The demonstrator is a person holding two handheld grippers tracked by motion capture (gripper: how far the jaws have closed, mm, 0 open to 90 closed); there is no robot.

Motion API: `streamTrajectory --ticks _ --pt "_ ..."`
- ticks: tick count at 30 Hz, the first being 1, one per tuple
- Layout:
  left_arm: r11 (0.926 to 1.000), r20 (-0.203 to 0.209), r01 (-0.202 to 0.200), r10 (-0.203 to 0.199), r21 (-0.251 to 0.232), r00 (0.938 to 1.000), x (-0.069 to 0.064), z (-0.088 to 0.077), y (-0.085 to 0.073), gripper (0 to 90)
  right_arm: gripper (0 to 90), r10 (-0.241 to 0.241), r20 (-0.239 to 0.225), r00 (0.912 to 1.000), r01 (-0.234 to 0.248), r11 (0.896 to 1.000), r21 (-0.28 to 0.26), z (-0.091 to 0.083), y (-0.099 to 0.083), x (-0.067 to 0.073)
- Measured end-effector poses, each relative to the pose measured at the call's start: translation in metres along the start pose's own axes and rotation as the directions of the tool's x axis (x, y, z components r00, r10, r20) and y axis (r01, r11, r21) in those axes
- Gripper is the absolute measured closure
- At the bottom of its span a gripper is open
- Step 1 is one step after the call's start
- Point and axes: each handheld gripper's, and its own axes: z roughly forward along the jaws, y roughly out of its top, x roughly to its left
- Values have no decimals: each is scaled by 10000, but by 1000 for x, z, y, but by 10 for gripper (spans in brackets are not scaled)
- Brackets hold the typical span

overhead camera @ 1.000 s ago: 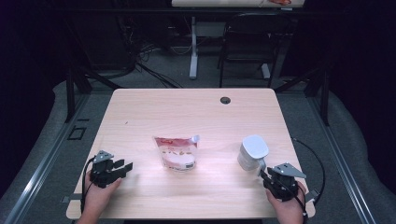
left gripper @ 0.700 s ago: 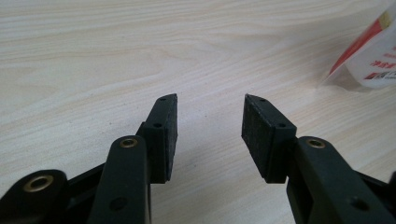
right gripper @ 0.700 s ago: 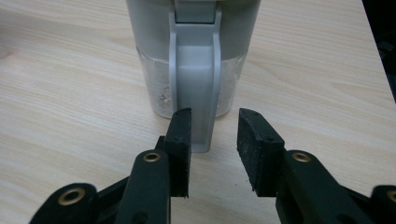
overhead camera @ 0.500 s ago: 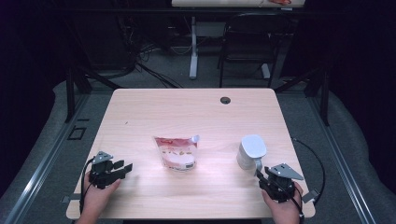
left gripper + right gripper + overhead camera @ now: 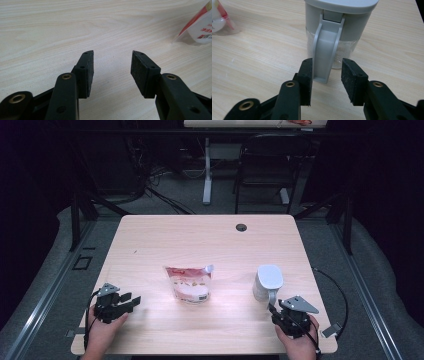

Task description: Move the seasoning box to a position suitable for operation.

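A clear jug point(image 5: 267, 281) with a grey lid and grey handle stands at the table's right. My right gripper point(image 5: 274, 311) sits just in front of it. In the right gripper view the jug's handle point(image 5: 325, 50) stands between the jaws of this gripper point(image 5: 327, 68). The jaws have just been opening; the left pad is beside the handle and the right pad stands clear of it. A red and white pouch point(image 5: 189, 283) lies flat mid-table. My left gripper point(image 5: 136, 301) rests open at the lower left, nothing between its jaws point(image 5: 112, 63). The pouch's corner point(image 5: 200, 25) lies ahead to its right.
The wooden table point(image 5: 210, 240) has a cable hole point(image 5: 241, 227) near its far edge. A black cable point(image 5: 336, 292) trails off the right edge by my right hand. A chair point(image 5: 265, 165) stands on the floor beyond the table.
My right hand has edged slightly to the left by the jug's handle. The jug, the pouch and the left gripper are where they were.
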Motion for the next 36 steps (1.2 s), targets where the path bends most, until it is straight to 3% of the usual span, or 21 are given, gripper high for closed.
streamTrajectory --ticks 3,7,11,19,24,29,36 --pt "10000 14 -37 37 -27 10000 -1 0 0 534 555 21 54 10000 -21 9999 -115 -2 1 3" --pt "10000 22 -1 1 -1 10000 -1 2 0 533 513 394 1 9992 -394 9988 -299 7 8 4" --pt "10000 6 0 0 -10 10000 -1 2 1 533 549 492 363 9981 -481 9984 -300 15 12 2" --pt "10000 -33 4 -4 -17 10000 -1 3 1 532 582 785 423 9960 -775 9967 -236 17 15 2" --pt "9999 -34 -22 22 100 10000 0 2 1 532 671 785 566 9953 -778 9969 -142 17 17 5" --pt "10000 -75 -35 36 30 10000 0 4 1 532 683 1023 304 9943 -1019 9947 -152 16 17 0" --pt "10000 -68 -17 18 46 10000 0 4 0 532 686 981 -36 9952 -981 9950 -158 15 16 -3"
